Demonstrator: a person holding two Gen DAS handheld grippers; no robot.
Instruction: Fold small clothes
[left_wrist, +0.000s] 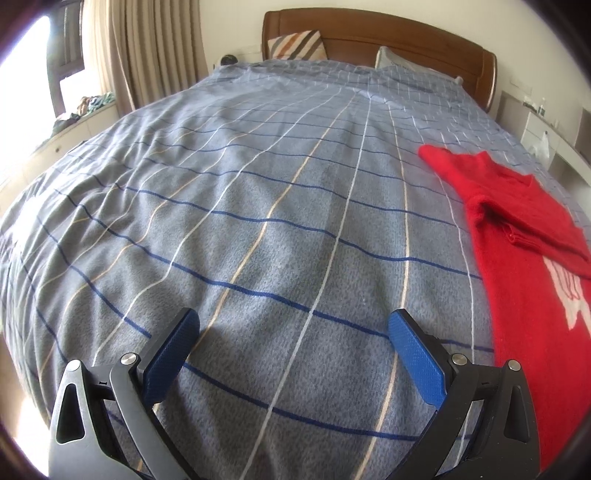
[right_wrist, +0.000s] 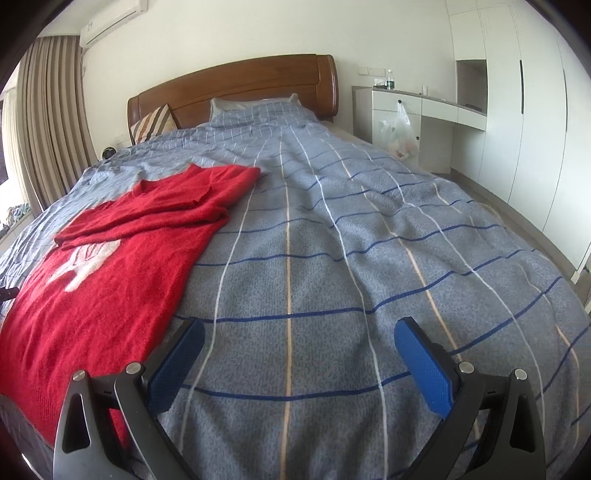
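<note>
Left gripper (left_wrist: 293, 325): we hold it with its jaws spread wide and nothing between them; only the checked bedcover (left_wrist: 258, 206) lies under and ahead of it.

Sweater, from the left gripper: the red sweater (left_wrist: 524, 280) lies flat on the bed, off to this gripper's right and slightly ahead, near but apart from the right finger.

Sweater, state of folding: we judge one sleeve (right_wrist: 155, 214) already laid across the chest, covering the top of the white motif (right_wrist: 88, 262). The far shoulder part also looks turned inward, though we cannot tell that fold exactly.

Sweater, from the right gripper: it lies to this gripper's left, its hem side reaching down beside the left finger (right_wrist: 177, 362); we cannot tell if they touch.

Right gripper (right_wrist: 299, 328): we hold it gaping wide too, empty, over bare bedcover.

Done: as we judge it, the sleeve step, at least on one side.

Left: tidying the other side if needed, then folding the body hem-to-collar into a compact packet.
</note>
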